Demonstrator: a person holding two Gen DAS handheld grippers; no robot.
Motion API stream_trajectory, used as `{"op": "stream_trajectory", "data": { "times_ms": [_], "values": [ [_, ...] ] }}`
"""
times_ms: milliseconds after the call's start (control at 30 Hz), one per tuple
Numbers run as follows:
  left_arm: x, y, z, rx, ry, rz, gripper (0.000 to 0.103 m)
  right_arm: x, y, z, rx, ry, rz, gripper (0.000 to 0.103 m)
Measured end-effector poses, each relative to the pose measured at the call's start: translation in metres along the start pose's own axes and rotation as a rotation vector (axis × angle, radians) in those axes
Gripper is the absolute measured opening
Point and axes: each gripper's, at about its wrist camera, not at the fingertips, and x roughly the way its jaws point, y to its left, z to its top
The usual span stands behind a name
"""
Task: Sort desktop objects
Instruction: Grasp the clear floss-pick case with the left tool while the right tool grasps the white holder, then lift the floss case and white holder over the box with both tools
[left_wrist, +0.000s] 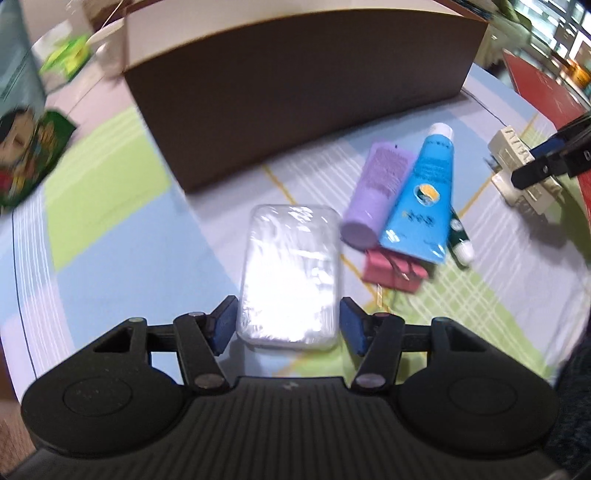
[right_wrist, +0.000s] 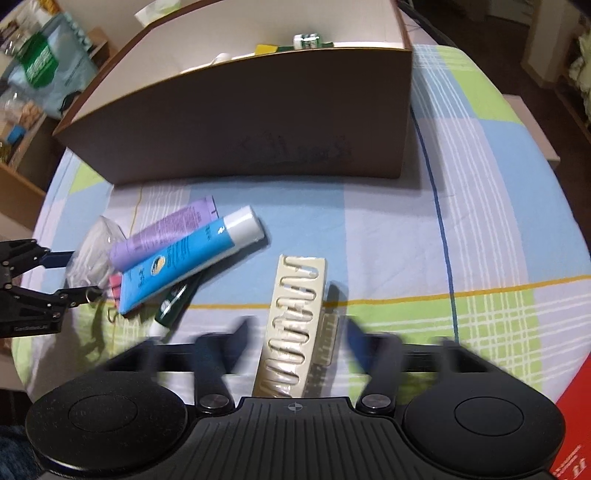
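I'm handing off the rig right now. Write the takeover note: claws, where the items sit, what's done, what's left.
Left claw: open, straddling the clear-wrapped white pack on the cloth, pads not clearly clamped.
Right claw: open around the cream slotted strip; motion blur.
Loose on the plaid cloth: purple tube, blue tube lying over the pink clip and the dark green tube.
Done: a few items already sit inside the brown box.
Left: the pack, strip, tubes and clip remain outside the box.
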Motion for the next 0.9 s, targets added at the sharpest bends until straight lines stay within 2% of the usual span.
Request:
{"op": "stream_trajectory", "data": {
  "times_ms": [67,267,333,400,467,567,633,667,800,900],
  "values": [
    [-0.001,-0.002,-0.002,-0.014,0.000,0.010,0.063,-0.002,0.004,-0.002,-0.027,-0.011,-0.018,0.086],
    [0.010,0.001,0.013,-0.003,-0.009,0.025,0.063,0.002,0.007,-0.001,-0.030,-0.019,-0.060,0.085],
    [0.012,0.001,0.017,0.002,-0.014,0.009,0.057,0.006,0.008,-0.002,-0.033,-0.023,-0.085,0.085],
    [0.013,0.001,0.019,0.003,-0.015,0.001,0.054,0.010,0.010,-0.004,-0.047,-0.018,-0.105,0.057],
    [0.013,0.000,0.017,-0.002,-0.014,-0.004,0.054,0.016,0.011,-0.007,-0.047,0.002,-0.103,0.054],
    [0.011,-0.002,0.013,-0.012,-0.009,-0.015,0.053,0.018,0.017,-0.013,-0.109,-0.001,-0.132,0.037],
    [0.009,-0.002,0.010,-0.031,-0.001,-0.018,0.053,0.015,0.017,-0.013,-0.114,0.004,-0.113,0.034],
    [0.008,-0.002,0.009,-0.045,0.005,-0.021,0.053,0.012,0.016,-0.013,-0.116,0.001,-0.103,0.027],
    [0.000,0.003,0.004,-0.124,0.015,-0.054,0.053,0.005,0.006,-0.010,-0.046,0.027,-0.003,0.027],
    [-0.007,0.001,0.002,-0.127,0.025,-0.024,0.053,0.004,0.003,-0.013,-0.017,0.033,0.034,0.027]
  ]
}}
